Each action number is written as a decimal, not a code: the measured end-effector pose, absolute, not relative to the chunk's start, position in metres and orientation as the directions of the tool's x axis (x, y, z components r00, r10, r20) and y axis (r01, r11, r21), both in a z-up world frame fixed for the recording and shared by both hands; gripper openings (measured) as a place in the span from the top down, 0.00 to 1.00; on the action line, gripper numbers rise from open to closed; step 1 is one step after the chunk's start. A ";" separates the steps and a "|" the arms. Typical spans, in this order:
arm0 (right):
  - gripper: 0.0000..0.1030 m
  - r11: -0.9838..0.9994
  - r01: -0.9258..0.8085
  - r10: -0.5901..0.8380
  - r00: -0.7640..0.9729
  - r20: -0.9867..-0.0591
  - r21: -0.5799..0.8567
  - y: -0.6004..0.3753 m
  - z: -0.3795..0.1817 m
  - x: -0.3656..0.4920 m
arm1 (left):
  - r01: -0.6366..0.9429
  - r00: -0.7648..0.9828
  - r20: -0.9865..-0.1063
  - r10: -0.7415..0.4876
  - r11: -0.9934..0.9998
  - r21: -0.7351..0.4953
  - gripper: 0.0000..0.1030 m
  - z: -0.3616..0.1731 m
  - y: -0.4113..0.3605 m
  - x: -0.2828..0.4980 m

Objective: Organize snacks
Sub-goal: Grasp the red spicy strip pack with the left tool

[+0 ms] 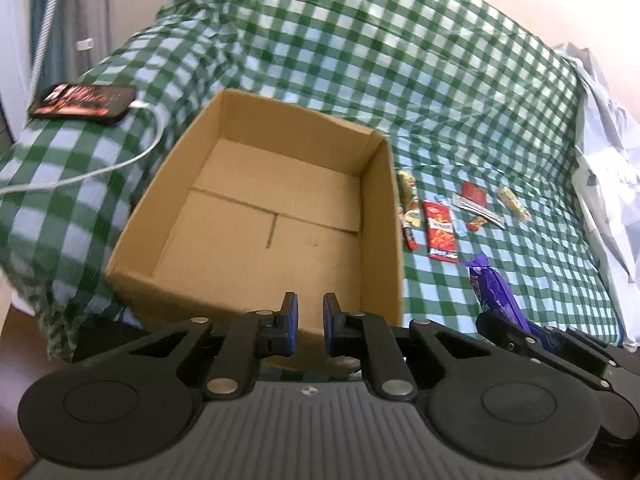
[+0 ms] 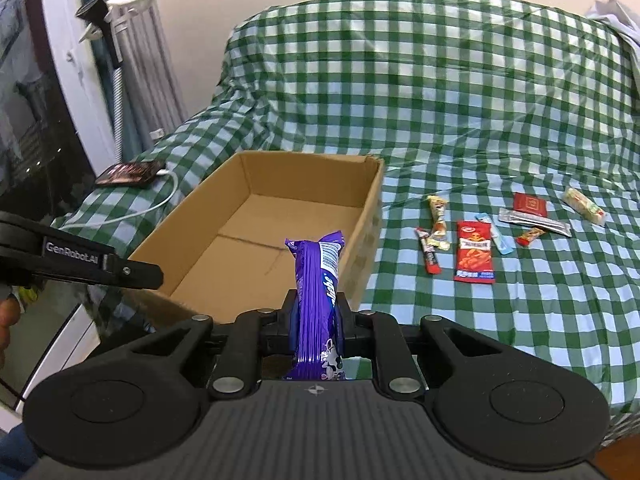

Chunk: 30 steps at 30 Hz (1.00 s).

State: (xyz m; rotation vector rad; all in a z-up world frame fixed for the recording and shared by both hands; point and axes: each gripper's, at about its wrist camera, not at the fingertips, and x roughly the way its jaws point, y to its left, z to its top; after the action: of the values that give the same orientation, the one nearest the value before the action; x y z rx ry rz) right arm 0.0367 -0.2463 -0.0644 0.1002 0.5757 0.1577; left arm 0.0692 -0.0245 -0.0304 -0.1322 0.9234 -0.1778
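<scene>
box (image 2: 280, 220) empty, so nothing sorted yet. right gripper (image 2: 316, 312) clamped on purple pack (image 2: 318, 280), near box's near edge. left gripper (image 1: 310, 320) nearly together, holding nothing. other snacks (image 2: 474, 256) waiting right of box.

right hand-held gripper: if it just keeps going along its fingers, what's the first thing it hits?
Probably the cardboard box. The right hand-held gripper, shut on the purple snack pack, points down over the box's near rim toward its bare floor, so the pack's tip would likely touch there first. Depth is hard to judge through the fisheye.
</scene>
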 end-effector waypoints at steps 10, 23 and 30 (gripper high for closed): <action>0.83 0.981 0.076 0.023 0.865 -0.501 0.176 -0.324 -0.064 0.048 | 0.269 0.600 -0.741 -0.300 0.949 -0.166 0.39 -0.015 -0.140 0.136; 0.83 0.906 0.330 -0.134 0.818 -0.559 0.266 -0.459 -0.109 0.065 | 0.376 0.347 -0.880 -0.324 0.908 -0.186 0.25 -0.140 -0.343 0.284; 0.83 0.878 0.374 -0.130 0.787 -0.603 0.298 -0.500 -0.140 0.092 | 0.318 0.278 -0.938 -0.207 0.941 -0.113 0.25 -0.220 -0.381 0.346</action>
State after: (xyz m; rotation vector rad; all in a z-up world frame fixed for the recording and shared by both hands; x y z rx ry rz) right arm 0.0919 -0.4996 -0.1398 0.4213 0.6087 -0.2805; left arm 0.3463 -0.3811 -0.2202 0.1031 1.2410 -0.3528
